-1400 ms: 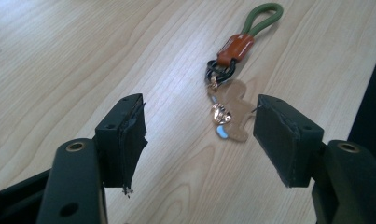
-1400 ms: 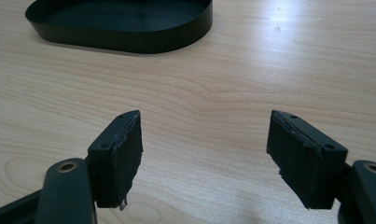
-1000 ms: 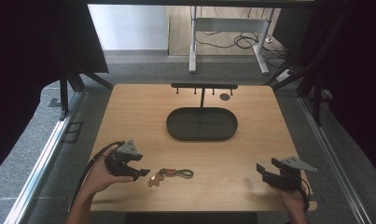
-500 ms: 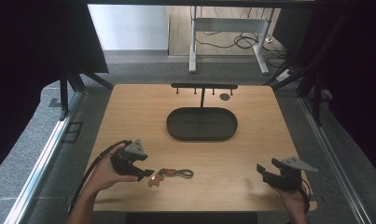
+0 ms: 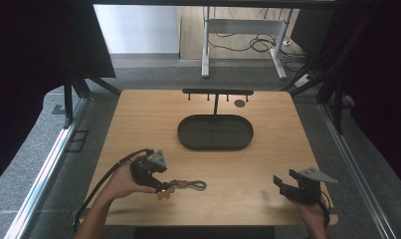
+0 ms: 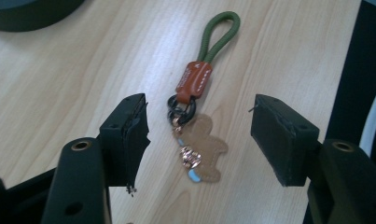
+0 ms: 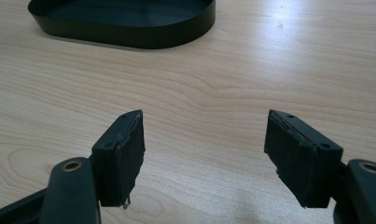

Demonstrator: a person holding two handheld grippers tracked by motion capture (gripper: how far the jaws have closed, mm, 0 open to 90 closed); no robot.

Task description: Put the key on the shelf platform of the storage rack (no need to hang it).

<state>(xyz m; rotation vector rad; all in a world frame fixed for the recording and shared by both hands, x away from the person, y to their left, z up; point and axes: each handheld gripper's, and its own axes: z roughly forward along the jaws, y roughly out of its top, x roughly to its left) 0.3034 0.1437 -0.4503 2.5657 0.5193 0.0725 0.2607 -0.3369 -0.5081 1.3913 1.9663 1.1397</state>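
A keychain (image 6: 193,80) lies flat on the wooden table (image 5: 257,159): a green cord loop, an orange tab, a black ring and a gingerbread-man charm (image 6: 206,151). My left gripper (image 6: 199,106) stands open over it. Its jaws have just been closing a little, with the ring and charm between them and the pads clear of both. In the high view the left gripper (image 5: 163,187) sits at the front left, at the charm end of the keychain (image 5: 189,184). My right gripper (image 5: 280,185) rests open at the front right, and in its own view the right gripper (image 7: 204,140) has bare wood between its jaws.
A black oval tray (image 5: 215,147) sits at the table's middle, its wall also seen in the right gripper view (image 7: 129,37). Behind it stands a low black rack with pegs (image 5: 217,92), and a small dark disc (image 5: 240,103) lies beside it.
My left gripper has slid right along the table toward the keychain and now straddles its charm end. The right gripper has stayed still.
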